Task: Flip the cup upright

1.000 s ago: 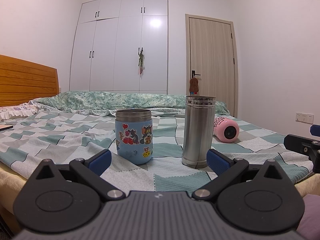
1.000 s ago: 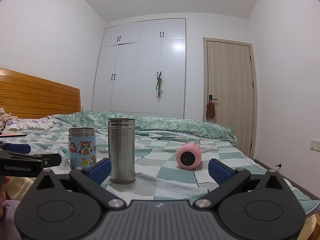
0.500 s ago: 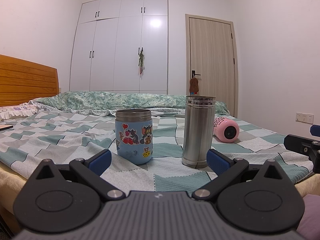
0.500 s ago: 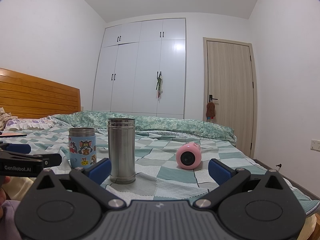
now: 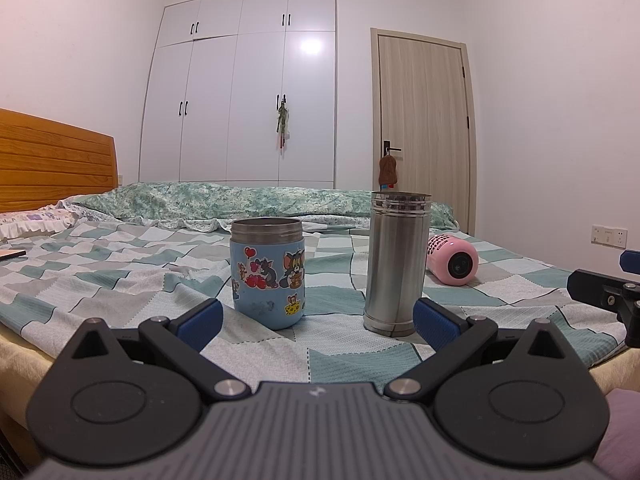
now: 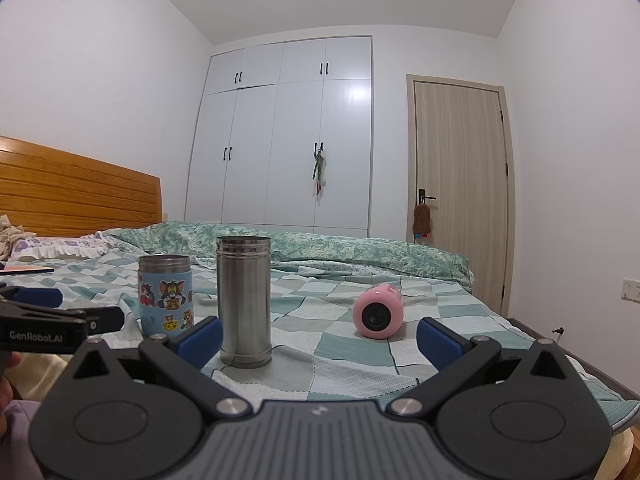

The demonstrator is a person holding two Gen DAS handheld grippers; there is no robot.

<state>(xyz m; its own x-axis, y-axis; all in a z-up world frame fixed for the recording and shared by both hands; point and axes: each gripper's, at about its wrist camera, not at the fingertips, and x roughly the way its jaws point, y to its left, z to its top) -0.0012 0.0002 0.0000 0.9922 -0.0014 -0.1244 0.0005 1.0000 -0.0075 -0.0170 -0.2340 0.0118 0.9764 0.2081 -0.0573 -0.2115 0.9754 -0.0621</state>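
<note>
A pink cup [image 6: 377,311] lies on its side on the checked bedspread, its open mouth facing me; it also shows in the left wrist view [image 5: 452,259], behind and right of the steel cup. A tall steel cup [image 5: 396,264] [image 6: 244,295] and a blue cartoon cup [image 5: 268,271] [image 6: 165,294] stand upright. My left gripper [image 5: 316,320] is open and empty, near the bed's front edge before the two upright cups. My right gripper [image 6: 318,336] is open and empty, short of the pink cup.
The bedspread [image 5: 120,280] covers the bed. A rolled green quilt [image 5: 240,200] lies along the far side. A wooden headboard [image 5: 52,164] is at left. A wardrobe [image 5: 248,92] and a door [image 5: 424,128] stand behind. The left gripper's side shows in the right wrist view [image 6: 48,320].
</note>
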